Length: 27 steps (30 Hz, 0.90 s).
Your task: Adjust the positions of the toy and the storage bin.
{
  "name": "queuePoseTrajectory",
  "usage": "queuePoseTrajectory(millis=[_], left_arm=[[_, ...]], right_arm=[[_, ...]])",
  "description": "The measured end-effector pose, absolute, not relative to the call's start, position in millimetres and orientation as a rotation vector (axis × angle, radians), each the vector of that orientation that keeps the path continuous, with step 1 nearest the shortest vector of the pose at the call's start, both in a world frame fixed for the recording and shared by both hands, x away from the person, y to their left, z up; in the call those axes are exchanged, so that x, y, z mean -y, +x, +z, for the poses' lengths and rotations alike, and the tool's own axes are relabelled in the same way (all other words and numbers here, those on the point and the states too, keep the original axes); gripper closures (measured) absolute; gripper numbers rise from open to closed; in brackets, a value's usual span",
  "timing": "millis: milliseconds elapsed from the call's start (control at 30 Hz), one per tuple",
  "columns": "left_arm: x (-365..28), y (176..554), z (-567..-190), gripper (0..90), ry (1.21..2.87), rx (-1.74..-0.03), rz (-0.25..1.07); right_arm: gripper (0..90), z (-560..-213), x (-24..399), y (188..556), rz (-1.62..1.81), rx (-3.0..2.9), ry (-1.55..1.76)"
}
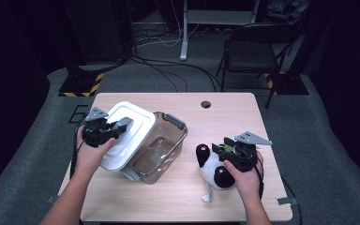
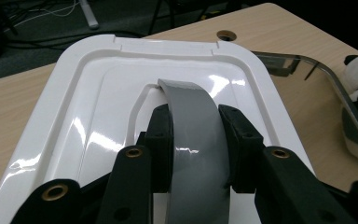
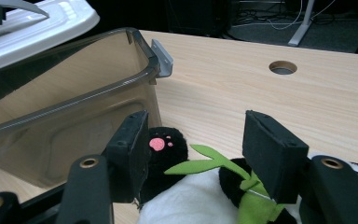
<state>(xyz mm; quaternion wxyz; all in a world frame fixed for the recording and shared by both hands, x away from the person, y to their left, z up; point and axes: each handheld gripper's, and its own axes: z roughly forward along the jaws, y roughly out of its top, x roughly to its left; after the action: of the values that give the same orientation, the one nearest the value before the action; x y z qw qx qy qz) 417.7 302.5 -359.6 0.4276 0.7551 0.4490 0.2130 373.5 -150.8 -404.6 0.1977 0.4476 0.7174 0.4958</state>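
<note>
A white lid [image 1: 131, 136] rests tilted over the left rim of a clear brownish container [image 1: 161, 147]. My left gripper [image 1: 118, 126] is shut on the grey strap [image 2: 191, 107] that arches from the top of the lid [image 2: 93, 98]; its jaws [image 2: 195, 123] pinch the strap from both sides. A black-and-white panda plush [image 1: 213, 168] with a green leaf [image 3: 205, 163] lies to the right of the container [image 3: 74, 102]. My right gripper [image 1: 222, 150] is open, its jaws [image 3: 200, 140] standing on either side of the plush's upper part.
The wooden table [image 1: 225, 122] has a round cable hole [image 1: 206, 104] near its far edge. A folding chair [image 1: 258, 47] and floor cables stand beyond the table. The lid's edge [image 3: 37, 28] overhangs the container. Bare tabletop lies behind the plush.
</note>
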Motion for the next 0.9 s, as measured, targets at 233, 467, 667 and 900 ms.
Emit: queuePoseTrajectory(millis=[233,467,667,900], left_arm=[[-335,412,-364,66.8,1.845,-1.185,0.560],[-367,405,-368,66.8,1.784,-1.244,0.585],[-387,398,-375,66.8,1.747,-1.283,0.611],[-395,392,-391,66.8,1.748,-1.299,0.633]], right_arm=[[40.7,-405,151,374,1.382,-2.007,1.257],[40.7,-406,151,374,1.378,-2.007,1.258],[40.6,-407,150,374,1.375,-2.009,1.261],[40.7,-407,150,374,1.375,-2.010,1.263]])
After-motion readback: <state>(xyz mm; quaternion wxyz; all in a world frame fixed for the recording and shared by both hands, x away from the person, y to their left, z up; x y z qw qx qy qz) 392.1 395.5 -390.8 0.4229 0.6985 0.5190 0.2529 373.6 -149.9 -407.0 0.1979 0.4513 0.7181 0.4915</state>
